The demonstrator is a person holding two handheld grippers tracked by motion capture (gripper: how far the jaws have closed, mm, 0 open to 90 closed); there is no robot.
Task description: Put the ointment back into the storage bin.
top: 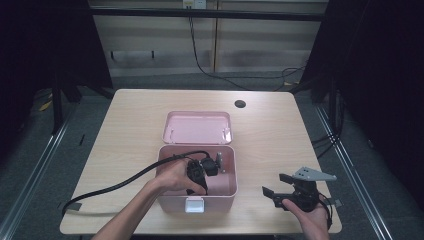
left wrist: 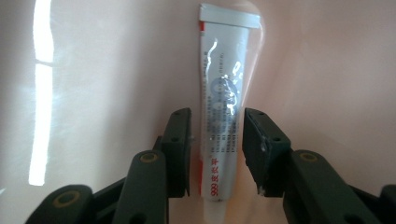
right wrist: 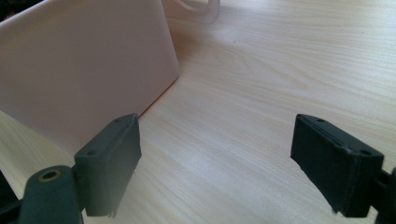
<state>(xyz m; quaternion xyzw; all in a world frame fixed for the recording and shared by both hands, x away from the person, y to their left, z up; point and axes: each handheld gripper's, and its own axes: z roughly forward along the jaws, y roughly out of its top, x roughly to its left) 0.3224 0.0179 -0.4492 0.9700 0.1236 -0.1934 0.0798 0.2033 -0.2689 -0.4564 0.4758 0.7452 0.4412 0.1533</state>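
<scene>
The tube point(left wrist: 223, 107) lies on the pink floor of the box point(top: 224, 192), its flat crimped end pointing away from the left gripper point(left wrist: 217, 154) and its rounded end toward the camera. It is silver-white with red and dark print along its length. In the left gripper view it runs straight up between the two black jaws. The jaws stand a little apart on either side of it: the left pad sits right at the tube's edge, while a thin gap shows between the tube and the right pad, so they do not press on it.

In the high view the left gripper point(top: 202, 170) reaches down into the open box, with the left hand point(top: 175, 176) at the box's near-left rim and the cable point(top: 120, 185) trailing left across the table point(top: 130, 125). The box's lid point(top: 197, 127) lies on the table just behind it.

The right gripper point(top: 278, 189) rests near the table's front right edge, well apart from the box, held in the right hand point(top: 312, 217). Its jaws are spread wide with nothing between them; bare wood and the box's outer wall point(right wrist: 84, 70) lie ahead.
</scene>
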